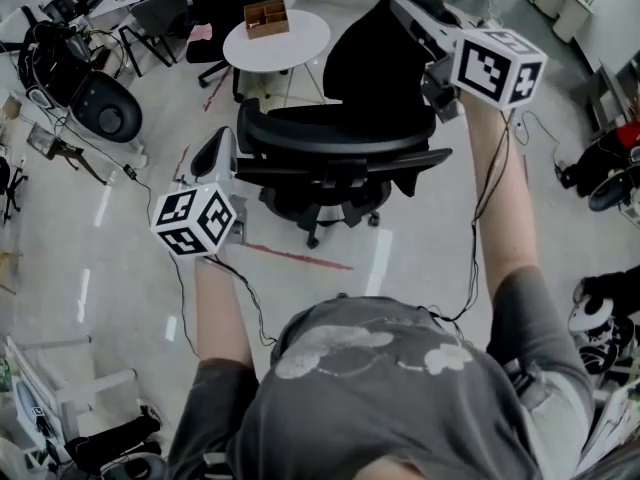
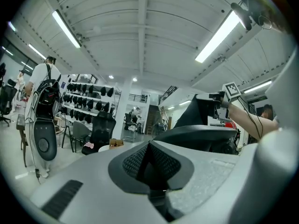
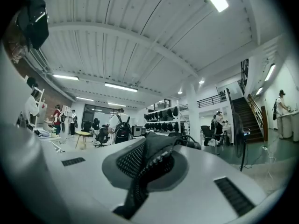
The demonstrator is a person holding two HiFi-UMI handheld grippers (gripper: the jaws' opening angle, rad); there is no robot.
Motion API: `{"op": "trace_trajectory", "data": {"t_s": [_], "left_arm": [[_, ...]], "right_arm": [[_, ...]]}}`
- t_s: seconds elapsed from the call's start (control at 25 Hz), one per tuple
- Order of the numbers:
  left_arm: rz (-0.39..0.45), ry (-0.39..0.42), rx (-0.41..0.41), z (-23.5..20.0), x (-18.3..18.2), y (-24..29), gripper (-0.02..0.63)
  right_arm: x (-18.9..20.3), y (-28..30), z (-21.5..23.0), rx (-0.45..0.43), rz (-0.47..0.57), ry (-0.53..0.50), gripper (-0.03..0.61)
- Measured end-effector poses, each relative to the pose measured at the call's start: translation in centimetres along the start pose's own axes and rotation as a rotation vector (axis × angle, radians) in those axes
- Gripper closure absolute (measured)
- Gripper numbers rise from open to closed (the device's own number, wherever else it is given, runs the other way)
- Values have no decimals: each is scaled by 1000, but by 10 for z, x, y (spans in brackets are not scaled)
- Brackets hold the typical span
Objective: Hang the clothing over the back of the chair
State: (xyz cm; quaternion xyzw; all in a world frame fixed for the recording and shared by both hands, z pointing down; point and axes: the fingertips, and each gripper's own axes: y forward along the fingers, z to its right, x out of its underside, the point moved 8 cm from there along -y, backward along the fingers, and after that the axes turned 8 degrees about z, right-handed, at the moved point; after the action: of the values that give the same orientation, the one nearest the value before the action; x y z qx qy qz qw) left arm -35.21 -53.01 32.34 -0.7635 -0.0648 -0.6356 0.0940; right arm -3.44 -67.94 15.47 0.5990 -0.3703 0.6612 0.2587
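The right tool [image 3: 148, 153] is clamping its jaws on the black clothing [image 1: 378, 60]. In the right gripper view we are seeing a fold of the dark fabric pinched between the mesh pads [image 3: 128, 160], bunching above them and trailing out below. In the head view we are holding this tool high at the upper right. The clothing is hanging from its tip as a dark sheet on the far side of the chair [image 1: 340, 138], with its lower edge meeting the curved top of the backrest. We cannot tell whether the cloth is resting on the backrest or only hanging close to it.

The left tool [image 2: 149, 164] is showing its jaws together with nothing between them. We are holding it low at the left, beside the near left side of the chair and well apart from the clothing.

Beyond the chair a round white surface [image 1: 300, 46] is carrying a small brown box [image 1: 266, 16], an open container with a divider inside. It is too small for us to say what it is holding.
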Motion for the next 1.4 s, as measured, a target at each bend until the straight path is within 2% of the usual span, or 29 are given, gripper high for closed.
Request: {"op": "trace_trajectory", "data": {"t_s": [0.32,0.48,0.88,1.24,1.4], "left_arm": [[8,6,3,20,-5,-31,612],[5,10,10,34,-6,-48,612],[26,36,43,83,-11,-96,612],[44,58,35,126,-20,-154,612],[51,66,33,147,-16,-184,612]], "right_arm": [[-35,-3,-77,-148,82,-34,581],[-46,-27,-103,-181,122,-25,581],[-25,-105,-158,-201,107,10,581],[-12,-163,-242,-315,66,-125,581],[2,-192,-274,-333,43,-174,581]]}}
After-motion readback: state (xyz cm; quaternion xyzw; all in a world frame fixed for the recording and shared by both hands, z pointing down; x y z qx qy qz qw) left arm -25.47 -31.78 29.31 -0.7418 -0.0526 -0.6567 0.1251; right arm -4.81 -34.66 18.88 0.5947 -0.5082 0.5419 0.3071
